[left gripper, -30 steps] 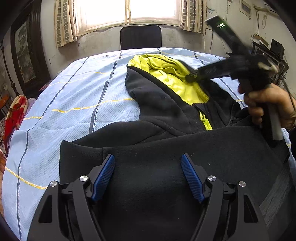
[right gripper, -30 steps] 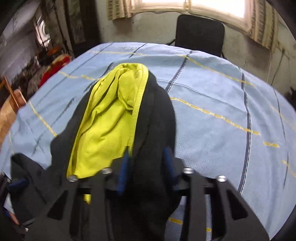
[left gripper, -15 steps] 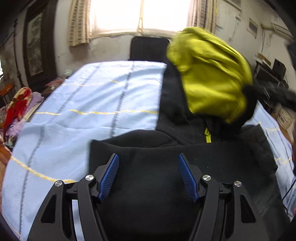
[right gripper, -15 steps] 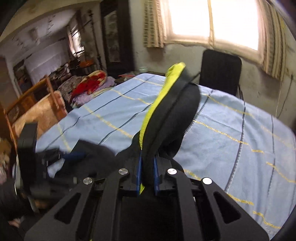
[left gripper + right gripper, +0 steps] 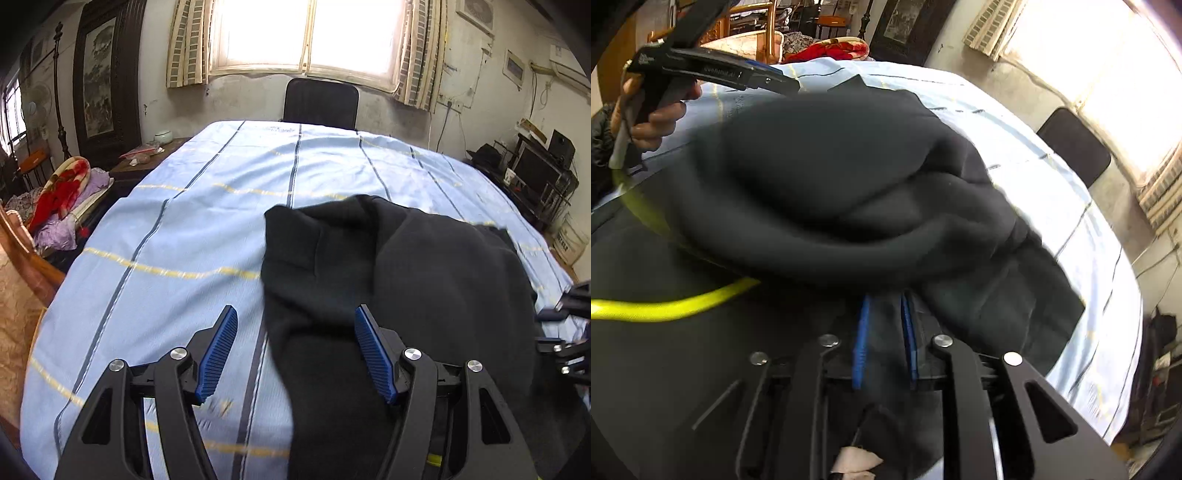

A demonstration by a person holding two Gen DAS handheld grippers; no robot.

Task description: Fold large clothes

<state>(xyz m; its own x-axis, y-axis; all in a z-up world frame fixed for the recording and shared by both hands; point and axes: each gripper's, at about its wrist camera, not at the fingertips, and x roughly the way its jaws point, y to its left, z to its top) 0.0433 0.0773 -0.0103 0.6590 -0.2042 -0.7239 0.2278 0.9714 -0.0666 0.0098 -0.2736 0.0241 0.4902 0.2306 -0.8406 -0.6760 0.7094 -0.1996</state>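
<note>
Left wrist view. The left gripper [image 5: 295, 350] hangs over the near edge of the bed, jaws standing wide apart, blue pads [image 5: 218, 350] clear of any cloth; nothing is grasped. The black jacket [image 5: 406, 288] lies bunched on the pale blue striped bedsheet [image 5: 184, 229], right of centre, its left edge running under the gap between the fingers. A black chair [image 5: 320, 101] stands at the far side of the bed beneath the bright window [image 5: 310, 35]. A red floral blanket [image 5: 62, 188] is heaped on furniture to the left; a dark shelf with electronics [image 5: 535, 173] stands on the right. Part of the right gripper shows at the right border.

Right wrist view. The right gripper [image 5: 884, 343] sits low against the jacket [image 5: 849, 184]; its jaws have just been opening, and dark fabric lies between the narrowly parted blue pads [image 5: 860, 343]. Whether they still press on it cannot be told through the blur. A yellow-green trim [image 5: 665, 304] curves along the jacket at left. The left gripper [image 5: 713, 70], held in a hand [image 5: 653, 118], is top left. No containers are in evidence.
</note>
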